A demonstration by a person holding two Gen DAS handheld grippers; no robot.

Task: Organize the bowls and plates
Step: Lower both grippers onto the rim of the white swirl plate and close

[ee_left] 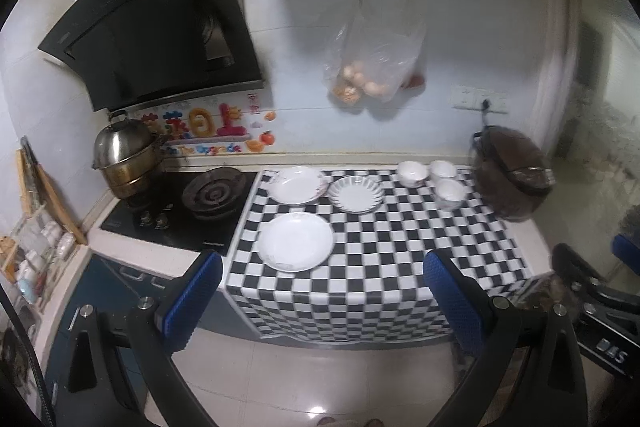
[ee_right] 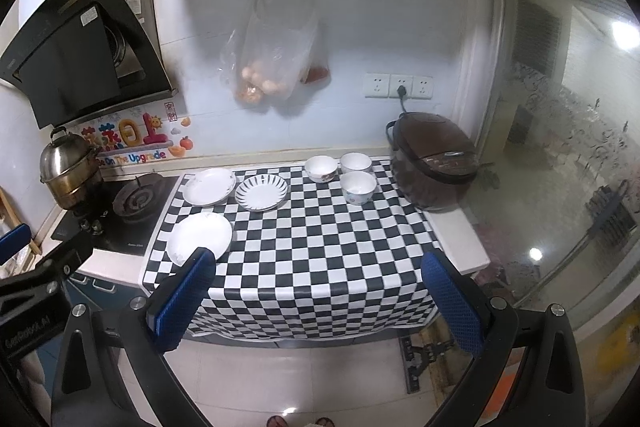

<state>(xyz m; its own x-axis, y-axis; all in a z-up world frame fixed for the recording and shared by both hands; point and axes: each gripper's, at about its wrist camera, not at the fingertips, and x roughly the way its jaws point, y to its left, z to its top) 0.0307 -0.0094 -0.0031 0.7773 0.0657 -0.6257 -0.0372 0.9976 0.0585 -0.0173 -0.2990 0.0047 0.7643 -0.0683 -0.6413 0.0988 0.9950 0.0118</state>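
Both tongs hung wide and empty in front of the checkered worktop (ee_right: 320, 239), well short of the dishes. The left tongs (ee_left: 324, 295) pointed toward the near plate (ee_left: 295, 241); behind it lay a second plate (ee_left: 296, 185) just beside a ridged plate (ee_left: 355, 193). From the right tongs (ee_right: 316, 291), three bowls (ee_right: 358, 188) clustered far back, near the rice cooker (ee_right: 434, 161).
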